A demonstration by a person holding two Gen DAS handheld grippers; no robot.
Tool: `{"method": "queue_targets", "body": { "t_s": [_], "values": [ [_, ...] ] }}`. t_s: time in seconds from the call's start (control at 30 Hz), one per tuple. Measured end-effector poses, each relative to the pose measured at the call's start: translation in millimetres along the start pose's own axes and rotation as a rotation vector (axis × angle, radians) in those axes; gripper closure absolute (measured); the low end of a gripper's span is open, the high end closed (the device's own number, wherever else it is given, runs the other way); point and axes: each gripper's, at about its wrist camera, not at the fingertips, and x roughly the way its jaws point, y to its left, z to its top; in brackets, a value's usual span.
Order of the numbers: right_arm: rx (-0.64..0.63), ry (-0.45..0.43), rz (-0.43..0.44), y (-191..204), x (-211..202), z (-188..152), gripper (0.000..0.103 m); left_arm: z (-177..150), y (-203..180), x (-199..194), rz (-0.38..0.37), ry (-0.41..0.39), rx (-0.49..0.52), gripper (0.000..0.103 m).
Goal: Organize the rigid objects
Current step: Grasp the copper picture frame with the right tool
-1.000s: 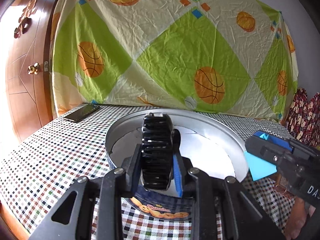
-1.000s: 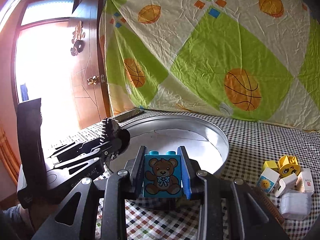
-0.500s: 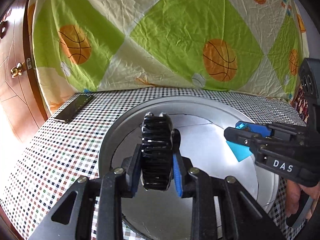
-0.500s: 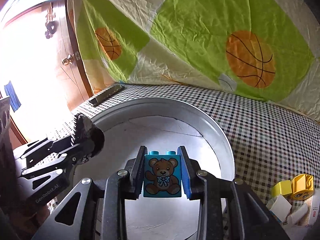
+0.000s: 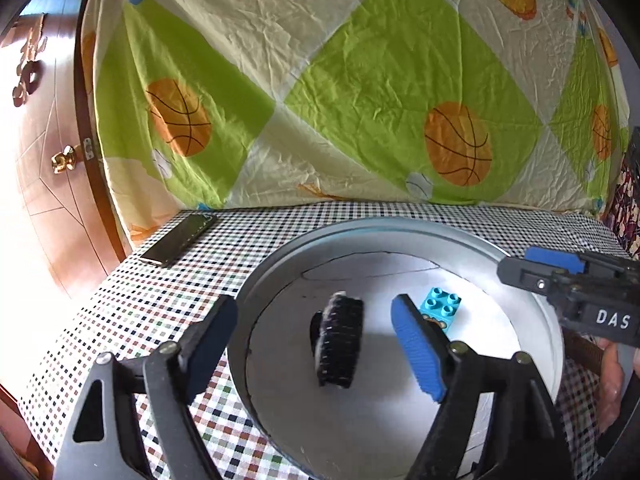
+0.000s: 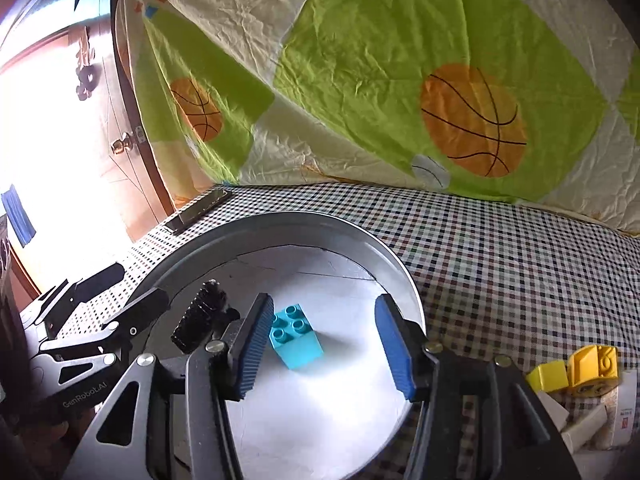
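On the checked tablecloth (image 5: 168,300) sat a round silver metal tin (image 5: 532,300); inside lay a black toothed gear (image 5: 338,344) and a turquoise studded brick (image 6: 296,336) — both the left gripper (image 5: 316,344) and the right gripper (image 6: 320,344) were opening, jaws apart, gripping nothing.

- "DAS" in white capitals on the black plastic body of the right gripper (image 5: 560,268), seen from the left wrist view; the word runs to the frame edge, so it may be cut off.
- "GenRobot.AI" in small pale letters on the black plastic arm of the left gripper (image 6: 120,294), seen from the right wrist view, printed along the arm at a slant.
- White carton (image 6: 626,416) at the right edge of the checked tablecloth has small red print on its side; too small to read.
- No other legible text, numbers or signs.
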Motion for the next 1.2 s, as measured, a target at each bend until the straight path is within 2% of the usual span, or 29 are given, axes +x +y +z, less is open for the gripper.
{"method": "queue_targets", "body": {
  "t_s": [0.07, 0.13, 0.3, 0.4, 0.57, 0.73, 0.93, 1.0, 1.1, 1.13, 1.17, 1.2],
  "values": [
    [0.007, -0.027, -0.007, -13.4, -26.9, -14.2, 0.036, -9.2, -0.8, -14.7, 0.013, -0.042, -0.03, 0.02],
    [0.016, -0.051, -0.022, -28.7, -54.9, -31.4, 0.035, -20.1, -2.5, -30.6, 0.001, -0.082, -0.069, 0.011],
    [0.043, -0.104, -0.176, -72.3, -115.8, -77.9, 0.035, -43.6, -19.8, -58.1, -0.037, -0.136, -0.102, 0.01],
    [0.05, -0.102, -0.227, -87.0, -132.3, -101.1, 0.035, -51.4, -30.4, -65.7, -0.063, -0.143, -0.116, 0.004],
    [0.074, -0.06, -0.192, -94.8, -133.4, -126.6, 0.035, -60.2, -52.1, -67.8, -0.08, -0.134, -0.087, 0.004],
    [-0.019, -0.039, -0.183, -79.5, -128.7, -131.7, 0.035, -66.3, -66.0, -66.6, -0.07, -0.118, -0.057, 0.004],
    [-0.125, 0.066, -0.169, -64.2, -115.3, -138.6, 0.035, -69.1, -72.5, -66.1, -0.081, -0.103, -0.054, 0.004],
    [-0.13, 0.132, -0.178, -65.4, -104.9, -141.1, 0.035, -70.0, -75.6, -67.4, -0.091, -0.102, -0.047, 0.004],
    [-0.132, 0.164, -0.181, -65.1, -100.0, -141.4, 0.035, -70.8, -79.9, -69.0, -0.1, -0.1, -0.035, 0.004],
    [-0.129, 0.162, -0.185, -65.8, -99.5, -141.5, 0.042, -70.7, -80.2, -69.1, -0.102, -0.1, -0.034, 0.004],
    [-0.12, 0.157, -0.18, -67.5, -99.7, -141.6, 0.054, -70.6, -80.9, -69.5, -0.106, -0.098, -0.034, 0.004],
    [-0.112, 0.156, -0.174, -69.1, -99.7, -142.0, 0.055, -70.3, -81.1, -69.8, -0.111, -0.097, -0.036, 0.004]
  ]
}}
